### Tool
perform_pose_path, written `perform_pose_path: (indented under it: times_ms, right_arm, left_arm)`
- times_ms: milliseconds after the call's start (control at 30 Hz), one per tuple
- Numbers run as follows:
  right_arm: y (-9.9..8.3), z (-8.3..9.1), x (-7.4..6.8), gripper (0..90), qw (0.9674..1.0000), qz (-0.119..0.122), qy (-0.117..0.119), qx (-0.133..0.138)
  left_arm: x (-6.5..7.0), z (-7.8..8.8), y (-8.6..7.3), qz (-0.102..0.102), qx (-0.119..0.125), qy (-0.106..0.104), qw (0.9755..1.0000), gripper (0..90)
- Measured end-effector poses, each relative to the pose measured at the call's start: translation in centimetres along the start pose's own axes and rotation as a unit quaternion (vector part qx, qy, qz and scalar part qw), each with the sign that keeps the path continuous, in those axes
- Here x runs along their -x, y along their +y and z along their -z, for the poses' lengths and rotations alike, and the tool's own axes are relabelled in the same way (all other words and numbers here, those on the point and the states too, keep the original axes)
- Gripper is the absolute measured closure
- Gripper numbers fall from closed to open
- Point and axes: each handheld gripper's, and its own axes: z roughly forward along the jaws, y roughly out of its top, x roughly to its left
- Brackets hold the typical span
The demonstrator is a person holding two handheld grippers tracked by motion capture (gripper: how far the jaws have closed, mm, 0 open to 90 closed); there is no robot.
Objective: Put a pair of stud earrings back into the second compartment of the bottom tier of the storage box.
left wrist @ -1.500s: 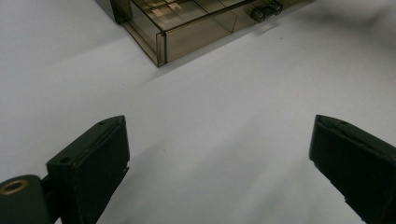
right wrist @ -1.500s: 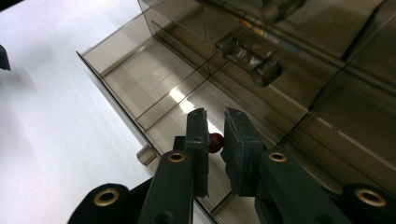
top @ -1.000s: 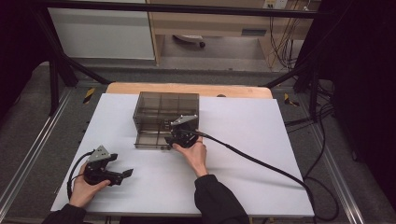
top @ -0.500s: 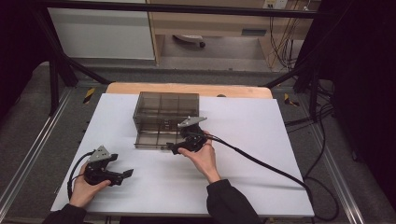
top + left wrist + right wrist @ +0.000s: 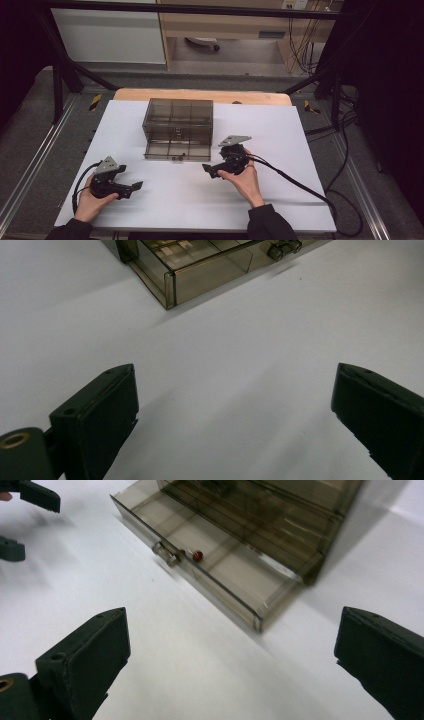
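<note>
A smoky see-through drawer box (image 5: 177, 116) stands at the table's middle, its bottom drawer (image 5: 175, 151) pulled out. In the right gripper view the drawer (image 5: 235, 575) has a small knob (image 5: 166, 553) on its front and a little red thing (image 5: 198, 555) lying inside. My right gripper (image 5: 209, 170) (image 5: 230, 645) hovers just right of the drawer's front; its jaws have just been opening and stand wide with nothing between them. My left gripper (image 5: 135, 187) (image 5: 235, 405) rests open at the front left, facing the drawer's corner (image 5: 170, 287).
The white table top (image 5: 280, 140) has bare room to the right and front of the box. A black cable (image 5: 295, 180) trails from my right gripper toward the right edge. My left gripper (image 5: 25, 510) appears far off in the right gripper view.
My right gripper has let go at the drawer's front, drawn back toward the person and to the right, and opened its jaws. The left gripper has kept still.
</note>
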Motion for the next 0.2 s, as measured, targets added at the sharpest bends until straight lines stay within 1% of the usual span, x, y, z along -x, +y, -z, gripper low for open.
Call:
perform_pose_path:
  times_ms: [67, 100, 200]
  right_arm:
    - [-0.8, 0.6, 0.6, 1.2, 1.0000, -0.004, -0.002, 0.003]
    - [-1.3, 1.1, 0.9, 1.2, 0.9999, -0.010, -0.004, 0.005]
    - [-2.5, 2.2, 1.6, 0.8, 0.9998, -0.013, -0.003, 0.012]
  left_arm:
    - [0.0, 0.0, 0.0, 0.000, -0.001, 0.001, 1.0000, 4.7]
    - [0.0, -0.1, 0.0, 0.000, -0.002, 0.000, 1.0000, 4.7]
    - [0.1, -0.1, 0.0, -0.002, -0.003, -0.001, 1.0000, 4.7]
